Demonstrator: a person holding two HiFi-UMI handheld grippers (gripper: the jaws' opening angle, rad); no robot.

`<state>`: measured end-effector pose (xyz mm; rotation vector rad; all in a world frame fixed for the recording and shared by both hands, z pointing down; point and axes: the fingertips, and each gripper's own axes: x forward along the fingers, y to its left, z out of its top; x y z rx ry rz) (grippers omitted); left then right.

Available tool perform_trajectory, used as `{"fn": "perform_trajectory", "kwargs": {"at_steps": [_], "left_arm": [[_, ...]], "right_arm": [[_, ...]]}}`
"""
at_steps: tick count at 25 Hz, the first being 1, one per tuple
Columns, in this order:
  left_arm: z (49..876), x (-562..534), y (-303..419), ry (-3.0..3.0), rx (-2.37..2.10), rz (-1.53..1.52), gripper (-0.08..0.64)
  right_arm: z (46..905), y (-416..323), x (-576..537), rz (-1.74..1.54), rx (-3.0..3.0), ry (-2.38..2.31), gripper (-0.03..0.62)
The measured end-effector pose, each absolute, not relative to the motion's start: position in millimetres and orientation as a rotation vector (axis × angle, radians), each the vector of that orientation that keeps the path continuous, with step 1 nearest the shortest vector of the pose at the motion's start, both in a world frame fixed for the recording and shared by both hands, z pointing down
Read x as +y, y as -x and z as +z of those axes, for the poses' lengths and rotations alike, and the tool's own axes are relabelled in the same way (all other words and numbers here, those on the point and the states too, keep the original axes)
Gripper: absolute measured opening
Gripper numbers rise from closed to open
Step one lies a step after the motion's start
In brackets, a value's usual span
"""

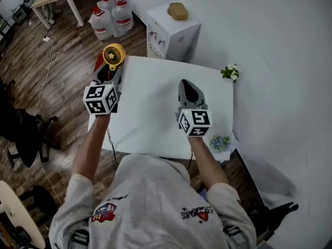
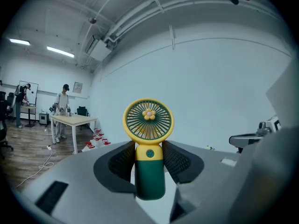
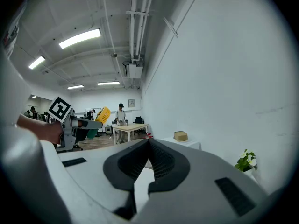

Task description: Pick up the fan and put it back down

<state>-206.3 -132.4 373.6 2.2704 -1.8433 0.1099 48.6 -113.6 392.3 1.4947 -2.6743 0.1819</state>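
Gripping: the fan (image 2: pixel 148 125) is clamped by its green handle between the part-closed fingers (image 2: pixel 122 158) of the left gripper (image 2: pixel 148 160), with its head upright.
Right gripper (image 3: pixel 148 146): its fingers are brought together on nothing.
Progress: the pick-up is judged done, and the setting down is left.
Fan place: it is held at 11 o'clock in the head view, over the far left corner of the counter (image 1: pixel 150 123).
Edges: the floor (image 1: pixel 67 51) lies beyond the left edge at 9 o'clock, so the landing is best kept inboard.
Room: bare counter is seen toward 3 o'clock, and a small plant (image 1: pixel 231 72) stands at 2 o'clock.
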Motion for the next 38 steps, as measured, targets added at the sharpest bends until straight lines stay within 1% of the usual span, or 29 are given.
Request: {"fn": "perform_trajectory", "kwargs": {"at_steps": [16,28,38], "left_arm": [[388.7,-129.4,191.4,-2.286,-1.787,0.16,0.176],[428.6,-153.9,111.5,-2.404,-1.532,0.293,0.176],[500.7,-164.8,39.0,-2.445,-1.292,0.507,0.176]], "right_arm": [[395.8,-62.5,-104.8,0.194,-2.654,-1.532,-0.009],[414.0,-118.1,-93.3,0.242,-2.534,-1.694,-0.009],[435.8,-160.6,-76.4,0.294,-2.418,-1.801,-0.009]]}}
